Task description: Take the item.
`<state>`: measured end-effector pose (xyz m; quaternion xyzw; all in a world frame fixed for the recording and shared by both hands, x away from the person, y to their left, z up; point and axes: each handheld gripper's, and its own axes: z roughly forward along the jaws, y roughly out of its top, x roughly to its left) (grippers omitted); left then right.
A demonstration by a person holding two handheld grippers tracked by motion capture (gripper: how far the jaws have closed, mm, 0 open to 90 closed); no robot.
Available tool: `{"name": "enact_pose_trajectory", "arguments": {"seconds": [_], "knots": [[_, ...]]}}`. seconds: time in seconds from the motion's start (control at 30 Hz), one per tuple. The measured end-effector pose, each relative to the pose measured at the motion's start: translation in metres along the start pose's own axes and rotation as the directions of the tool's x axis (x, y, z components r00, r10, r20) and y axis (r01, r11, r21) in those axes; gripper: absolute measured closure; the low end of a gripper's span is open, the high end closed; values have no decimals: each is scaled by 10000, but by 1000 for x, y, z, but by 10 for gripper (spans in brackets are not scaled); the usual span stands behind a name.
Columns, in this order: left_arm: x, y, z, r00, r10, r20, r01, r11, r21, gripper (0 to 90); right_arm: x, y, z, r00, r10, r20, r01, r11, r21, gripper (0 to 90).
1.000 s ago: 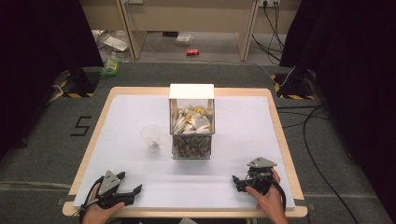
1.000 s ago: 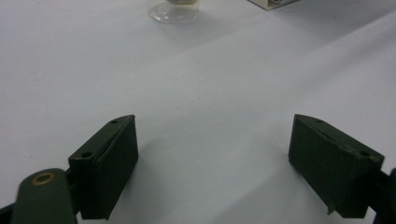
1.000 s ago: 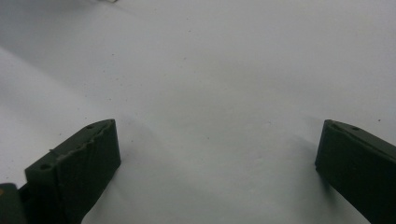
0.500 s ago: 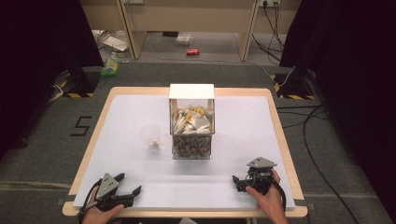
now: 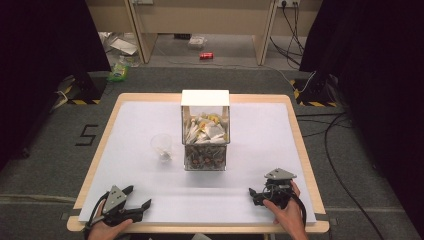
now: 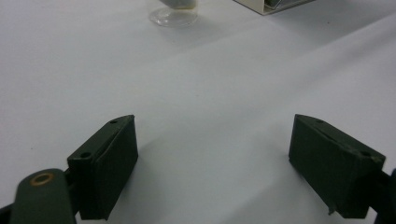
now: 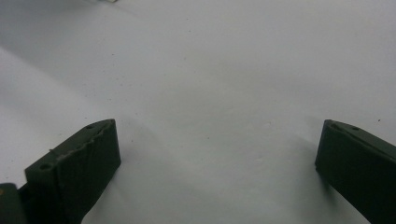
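Left gripper (image 5: 136, 199) lay at the near left corner of the table (image 5: 295, 125), held in the left hand (image 5: 107, 231). Its jaws stood wide apart with bare white surface between them; nothing gripped.

Right gripper (image 5: 256, 195) sat at the near right edge, under the right hand (image 5: 286, 215). In the right gripper view its jaws were likewise spread wide, nothing between them.

Clear box (image 5: 205, 131) stood upright at table centre, well apart from both grippers. White lid or top panel; inside, pale and yellowish packets above, a darker, mixed layer below. Any print on the packets was too small to read.

Clear plastic cup (image 5: 162, 146) stood just beside the box on its left, with something small at its bottom. In the left gripper view the cup's base (image 6: 173, 15) showed at the top edge, ahead of the jaws.

Floor: a "5" marked in black (image 5: 88, 135) left of the table. Red can (image 5: 206, 55) beyond the far edge, label unreadable.
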<state>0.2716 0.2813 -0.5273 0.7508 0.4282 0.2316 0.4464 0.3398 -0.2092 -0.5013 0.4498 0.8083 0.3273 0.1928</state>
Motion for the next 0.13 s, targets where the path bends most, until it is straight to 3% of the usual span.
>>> {"name": "enact_pose_trajectory", "arguments": {"seconds": [0.13], "knots": [[0,0,0,10000,6,-2,-6,10000,-4,146,0,0,0,10000,19,-2,-19,10000,1,6]]}}
